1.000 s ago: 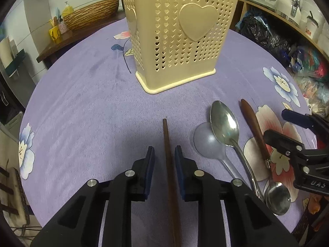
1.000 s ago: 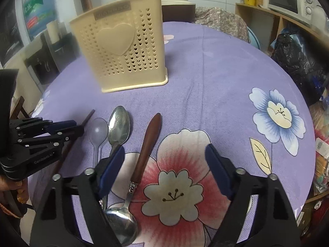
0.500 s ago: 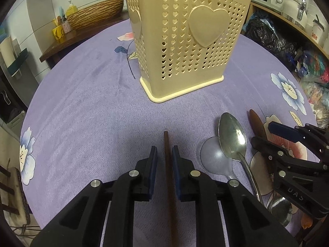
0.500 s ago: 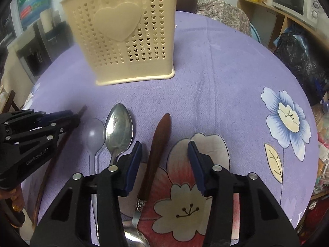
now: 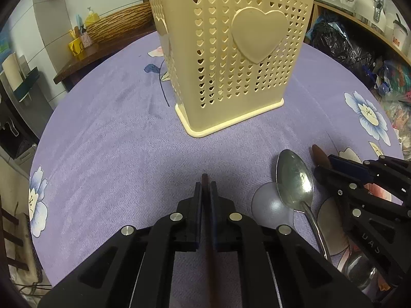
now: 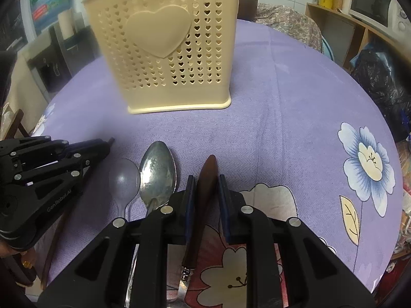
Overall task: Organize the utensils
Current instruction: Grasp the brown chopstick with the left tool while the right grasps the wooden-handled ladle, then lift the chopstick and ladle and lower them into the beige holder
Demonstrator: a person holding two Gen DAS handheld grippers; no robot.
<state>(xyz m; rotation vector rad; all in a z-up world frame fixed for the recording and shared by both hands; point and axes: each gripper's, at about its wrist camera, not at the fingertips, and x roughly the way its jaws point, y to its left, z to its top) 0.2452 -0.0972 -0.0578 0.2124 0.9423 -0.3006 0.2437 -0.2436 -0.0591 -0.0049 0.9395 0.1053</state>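
A cream perforated utensil holder (image 5: 231, 64) (image 6: 164, 51) stands upright at the back of the table. My left gripper (image 5: 205, 187) is shut on a thin brown chopstick (image 5: 205, 178) that lies on the cloth and runs back under the gripper. To its right lie a clear plastic spoon (image 5: 267, 205) and a metal spoon (image 5: 294, 179). My right gripper (image 6: 206, 179) straddles the brown wooden handle of a spoon (image 6: 206, 174). Its jaws are closing and the pads meet the handle's sides. The far end of that handle (image 5: 318, 154) pokes out past the right gripper (image 5: 326, 164).
The round table wears a purple flowered cloth (image 5: 115, 141). Black bags (image 5: 341, 48) and a shelf with a microwave (image 6: 370, 7) stand off the right edge. A wicker basket (image 5: 118, 23) sits on a side counter at the far left.
The right jaws narrowed from wide open to either side of the wooden handle. The left jaws closed onto the chopstick. Both grippers came nearer the holder.
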